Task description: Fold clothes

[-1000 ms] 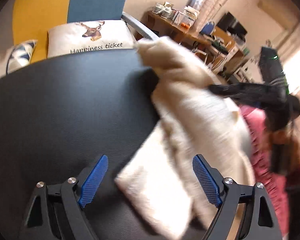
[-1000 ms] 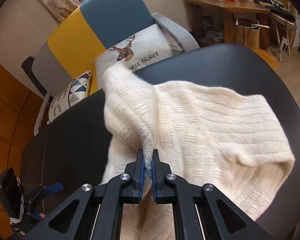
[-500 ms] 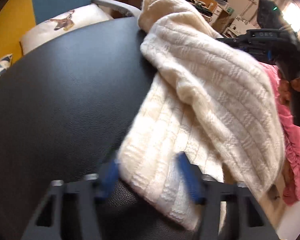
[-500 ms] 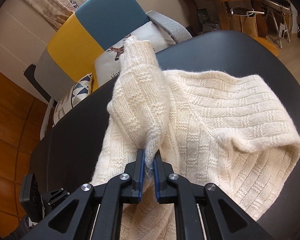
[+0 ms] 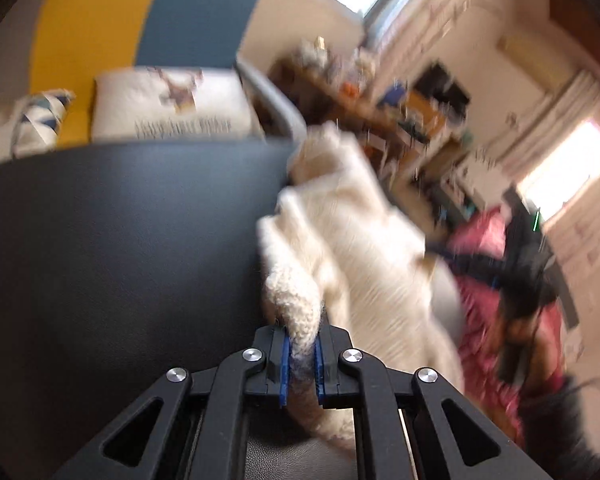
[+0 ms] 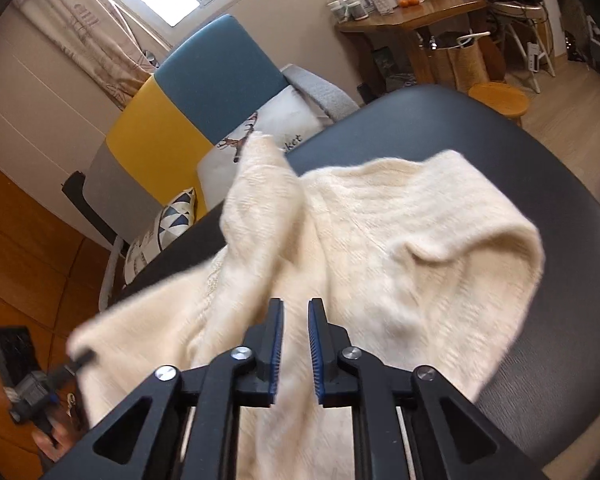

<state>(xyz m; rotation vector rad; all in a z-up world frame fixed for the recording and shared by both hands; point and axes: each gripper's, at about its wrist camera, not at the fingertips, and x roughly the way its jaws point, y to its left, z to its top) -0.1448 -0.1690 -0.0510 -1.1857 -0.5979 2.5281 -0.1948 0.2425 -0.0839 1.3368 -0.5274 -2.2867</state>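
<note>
Only the left wrist view shows a grip on cloth: the left gripper (image 5: 301, 338) has its blue pads pressed onto a rolled edge of the cream knit sweater (image 5: 360, 248), which rises from the pinch and runs away up the frame toward the far edge of the black table (image 5: 120, 232). That view is smeared with motion blur. To the right in it, the right gripper (image 5: 440, 248) is a dark blur reaching toward the sweater's side, in front of a pink garment (image 5: 500, 300).

The right wrist view is sharper and shows the right gripper (image 6: 295, 320) with its jaws slightly parted, a narrow gap between the pads and no cloth in it; the sweater (image 6: 400, 248) lies beneath and ahead of the fingers, bunched on the black table (image 6: 480, 128), with one fold standing up at the far left. At the lower left the left gripper (image 6: 80, 358) is a small dark shape at the sweater's near corner.

Beyond the table stand a yellow and blue chair (image 6: 188, 96), a deer-print cushion (image 6: 284, 128) and a wooden desk (image 6: 420, 12).
</note>
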